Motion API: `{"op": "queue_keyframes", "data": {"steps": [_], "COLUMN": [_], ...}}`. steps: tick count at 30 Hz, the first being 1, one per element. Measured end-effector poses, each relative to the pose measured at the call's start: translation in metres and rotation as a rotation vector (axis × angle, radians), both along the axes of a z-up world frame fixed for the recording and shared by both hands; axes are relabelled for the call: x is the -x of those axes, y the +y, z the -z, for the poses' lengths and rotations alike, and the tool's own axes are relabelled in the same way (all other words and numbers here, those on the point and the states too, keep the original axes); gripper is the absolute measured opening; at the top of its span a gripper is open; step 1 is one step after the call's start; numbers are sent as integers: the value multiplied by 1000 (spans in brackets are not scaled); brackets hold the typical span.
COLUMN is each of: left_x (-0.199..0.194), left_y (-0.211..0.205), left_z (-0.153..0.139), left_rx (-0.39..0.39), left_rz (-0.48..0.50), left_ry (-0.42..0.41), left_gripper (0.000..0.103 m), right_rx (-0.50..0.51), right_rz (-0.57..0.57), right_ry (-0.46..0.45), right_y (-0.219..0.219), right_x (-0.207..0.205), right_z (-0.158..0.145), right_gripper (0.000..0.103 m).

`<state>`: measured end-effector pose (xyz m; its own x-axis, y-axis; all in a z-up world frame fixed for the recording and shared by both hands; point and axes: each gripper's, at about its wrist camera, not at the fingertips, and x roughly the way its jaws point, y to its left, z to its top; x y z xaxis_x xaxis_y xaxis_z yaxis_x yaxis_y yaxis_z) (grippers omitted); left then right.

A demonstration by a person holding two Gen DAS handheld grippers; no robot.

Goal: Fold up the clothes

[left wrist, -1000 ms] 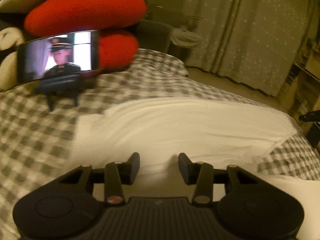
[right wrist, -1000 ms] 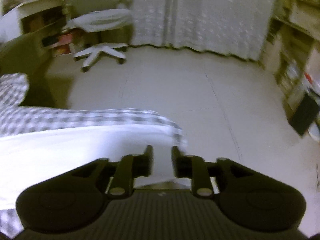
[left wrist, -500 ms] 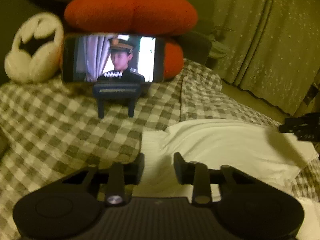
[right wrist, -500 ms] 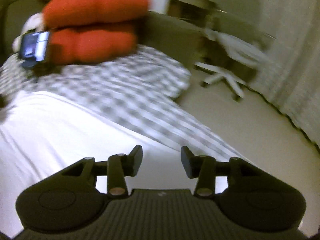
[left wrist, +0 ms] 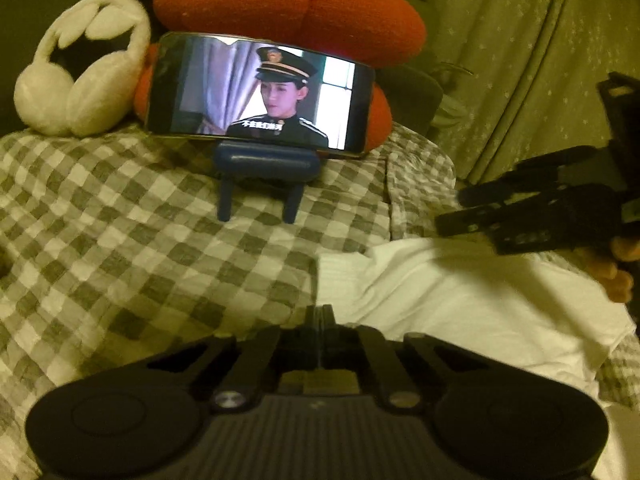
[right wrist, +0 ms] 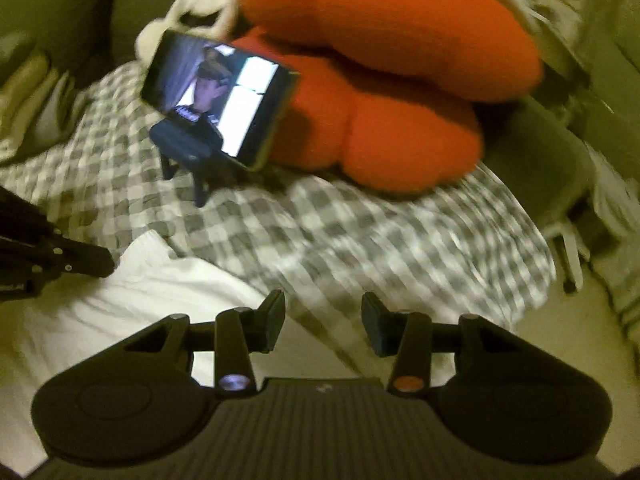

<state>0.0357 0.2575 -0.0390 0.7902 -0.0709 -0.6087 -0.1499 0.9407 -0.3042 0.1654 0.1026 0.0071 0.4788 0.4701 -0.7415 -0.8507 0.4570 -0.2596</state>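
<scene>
On the checked bed point(left wrist: 120, 248) lies the white cloth point(left wrist: 460, 300), in front of the phone point(left wrist: 260, 92) on its stand. The left gripper point(left wrist: 319, 316) is closed, its fingers together at the cloth's left edge, and it seems to pinch this edge, though I cannot tell for sure. The right gripper point(right wrist: 323, 320) is open above the right edge. I judge the corners are being taken for a fold; next the right one must close on cloth. Half a second ago the left fingers were apart.

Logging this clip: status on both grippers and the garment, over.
Left gripper shut at white garment's left edge, grip itself unclear. Right gripper open above its right side. Phone on stand beyond on checked bedding, not blocking.
</scene>
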Motion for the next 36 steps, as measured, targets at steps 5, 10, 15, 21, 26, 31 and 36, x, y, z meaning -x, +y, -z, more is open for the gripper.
{"op": "queue_keyframes", "data": {"steps": [5, 10, 15, 21, 26, 31, 36], "left_x": [0, 2, 1, 0, 3, 4, 3], "left_y": [-2, -4, -8, -7, -6, -6, 3], "left_z": [1, -1, 0, 2, 1, -1, -3], "left_rx": [-18, -25, -27, -16, -62, -48, 15], "left_rz": [2, 8, 39, 43, -9, 15, 2], "left_ry": [-4, -14, -16, -18, -24, -40, -23], "left_gripper": [0, 0, 0, 1, 0, 0, 3], "right_rx": [-14, -82, -12, 69, 74, 82, 85], "right_rz": [-35, -74, -139, -202, -203, -197, -227], "right_ry": [64, 89, 28, -94, -194, -212, -218], "right_y": [13, 3, 11, 26, 28, 29, 30], "right_x": [1, 5, 20, 40, 47, 45, 46], "right_z": [23, 19, 28, 38, 35, 41, 45], "right_gripper": [44, 43, 38, 4, 3, 2, 11]}}
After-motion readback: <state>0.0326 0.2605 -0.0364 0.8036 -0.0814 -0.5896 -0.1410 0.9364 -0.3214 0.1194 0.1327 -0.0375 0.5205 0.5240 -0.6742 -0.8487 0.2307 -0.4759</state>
